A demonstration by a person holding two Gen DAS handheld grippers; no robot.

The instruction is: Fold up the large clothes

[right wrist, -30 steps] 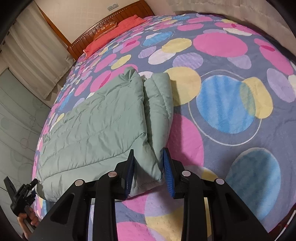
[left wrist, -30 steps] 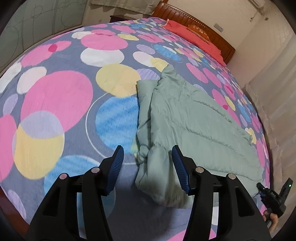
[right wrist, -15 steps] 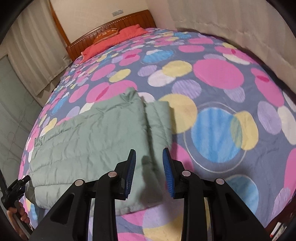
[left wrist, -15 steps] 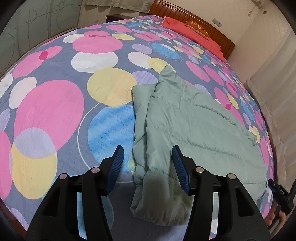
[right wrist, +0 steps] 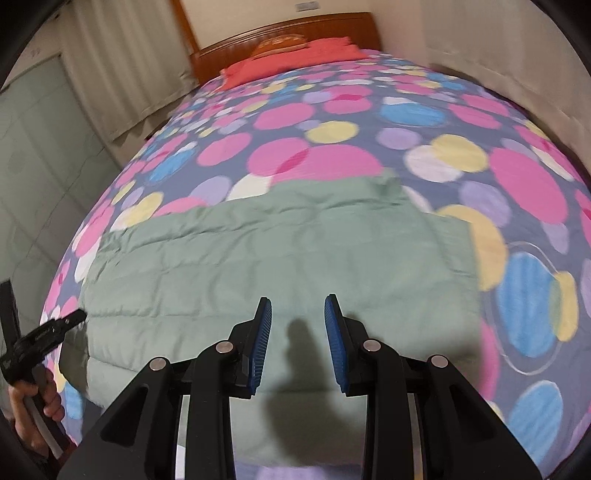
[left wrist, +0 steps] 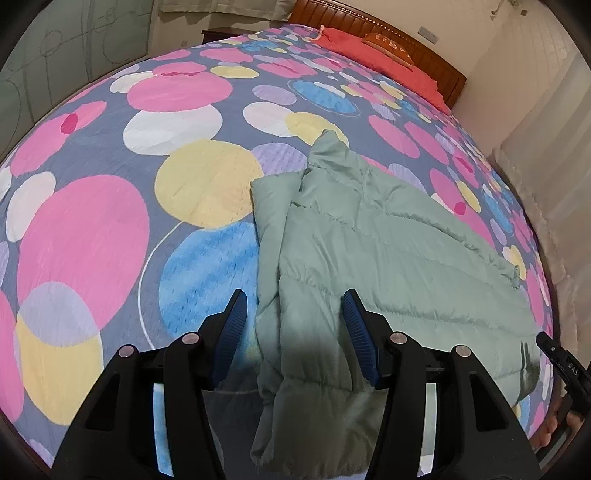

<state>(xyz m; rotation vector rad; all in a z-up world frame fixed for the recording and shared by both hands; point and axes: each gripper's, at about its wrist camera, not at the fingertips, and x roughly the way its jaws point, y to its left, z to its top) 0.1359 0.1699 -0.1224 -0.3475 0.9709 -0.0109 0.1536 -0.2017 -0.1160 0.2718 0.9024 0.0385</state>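
Note:
A pale green padded jacket (left wrist: 388,258) lies folded flat on the bed, with a sleeve tucked along its left edge. My left gripper (left wrist: 293,299) hovers open over that near left edge, nothing between its blue pads. In the right wrist view the jacket (right wrist: 258,258) fills the middle, slightly blurred. My right gripper (right wrist: 297,301) hangs open above its near part and casts a shadow on the fabric. Each gripper shows at the edge of the other's view: the right one (left wrist: 561,365), the left one (right wrist: 48,332) with a hand on its handle.
The bedspread (left wrist: 110,240) is grey-blue with big pink, yellow, blue and white circles. Red pillows (right wrist: 295,59) lie against a wooden headboard (left wrist: 406,33) at the far end. Curtains (right wrist: 122,66) and a pale glass door (right wrist: 40,147) stand beside the bed.
My right gripper has swung from the jacket's near right corner to over its middle, lifting a little. The left gripper has drifted slightly along the jacket's left edge. Both stayed open.

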